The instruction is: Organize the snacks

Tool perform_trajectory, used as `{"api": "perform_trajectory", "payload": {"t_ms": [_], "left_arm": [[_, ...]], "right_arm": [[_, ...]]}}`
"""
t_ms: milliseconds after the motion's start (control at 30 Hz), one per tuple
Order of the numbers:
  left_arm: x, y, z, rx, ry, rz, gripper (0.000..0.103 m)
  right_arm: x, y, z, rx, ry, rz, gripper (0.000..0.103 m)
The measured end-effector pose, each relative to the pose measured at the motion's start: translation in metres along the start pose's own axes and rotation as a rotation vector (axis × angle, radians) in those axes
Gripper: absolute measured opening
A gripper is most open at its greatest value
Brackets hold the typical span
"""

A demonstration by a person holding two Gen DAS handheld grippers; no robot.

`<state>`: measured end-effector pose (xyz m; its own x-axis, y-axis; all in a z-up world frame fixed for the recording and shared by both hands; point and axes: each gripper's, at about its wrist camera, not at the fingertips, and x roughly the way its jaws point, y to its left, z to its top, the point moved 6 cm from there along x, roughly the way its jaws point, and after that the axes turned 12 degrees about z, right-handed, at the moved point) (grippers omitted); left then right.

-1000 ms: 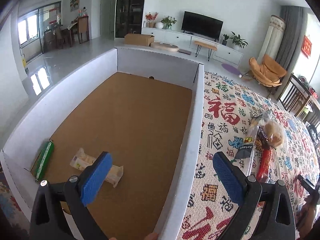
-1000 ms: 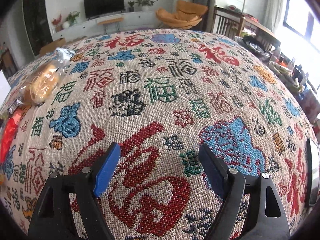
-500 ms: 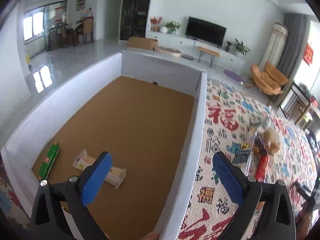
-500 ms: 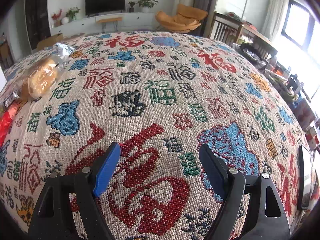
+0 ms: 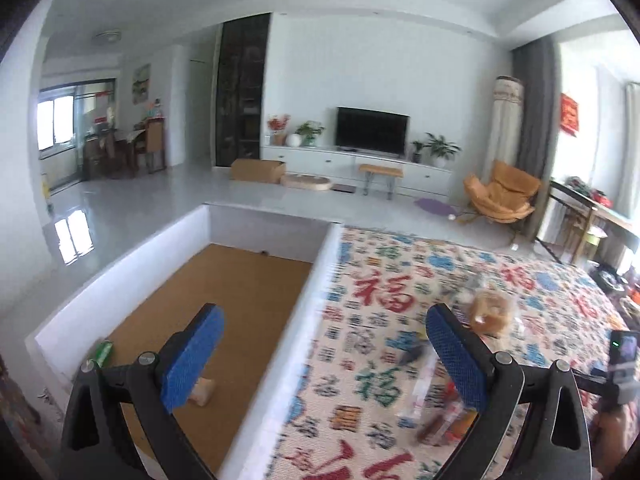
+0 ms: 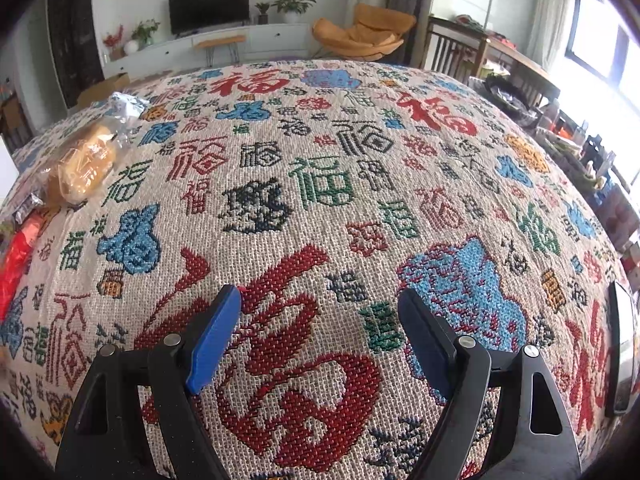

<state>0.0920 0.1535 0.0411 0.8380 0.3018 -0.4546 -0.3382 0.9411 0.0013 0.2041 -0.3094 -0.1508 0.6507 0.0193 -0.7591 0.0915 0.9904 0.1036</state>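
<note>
Both tools (image 5: 324, 354) (image 6: 320, 340) gape empty; bread bag (image 6: 86, 164) lies lengthwise toward the TV (image 6: 209, 7)

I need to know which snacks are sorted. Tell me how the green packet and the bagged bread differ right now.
The green packet lies inside the white-walled box, on its brown floor near the corner; the bagged bread lies outside it on the patterned cloth. The green packet looks slim and opaque; the bagged bread looks bulkier, in clear wrap. Neither is held: the left tool and right tool are open.
</note>
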Motion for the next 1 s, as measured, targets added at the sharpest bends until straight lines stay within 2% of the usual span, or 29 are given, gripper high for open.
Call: {"api": "perform_trajectory", "payload": {"t_ms": [167, 300, 433, 567, 667, 933, 1000], "left_arm": [[-0.004, -0.042, -0.024, 0.094, 0.089, -0.133, 0.101], [0.000, -0.072, -0.057, 0.185, 0.178, -0.194, 0.101], [0.008, -0.095, -0.104, 0.295, 0.313, -0.237, 0.101], [0.018, -0.110, -0.147, 0.374, 0.413, -0.234, 0.101], [0.027, -0.113, -0.168, 0.394, 0.442, -0.217, 0.101], [0.042, -0.097, -0.189, 0.340, 0.492, -0.177, 0.101], [0.043, -0.093, -0.189, 0.332, 0.476, -0.166, 0.101]], "right_arm": [[0.000, 0.000, 0.000, 0.000, 0.000, 0.000, 0.083], [0.000, 0.000, 0.000, 0.000, 0.000, 0.000, 0.083], [0.000, 0.000, 0.000, 0.000, 0.000, 0.000, 0.083], [0.000, -0.001, 0.000, 0.000, 0.000, 0.001, 0.083], [0.000, -0.001, 0.000, 0.001, 0.000, 0.002, 0.083], [0.000, -0.001, 0.000, 0.001, 0.000, 0.002, 0.083], [0.000, -0.001, 0.000, 0.001, 0.000, 0.002, 0.083]]}}
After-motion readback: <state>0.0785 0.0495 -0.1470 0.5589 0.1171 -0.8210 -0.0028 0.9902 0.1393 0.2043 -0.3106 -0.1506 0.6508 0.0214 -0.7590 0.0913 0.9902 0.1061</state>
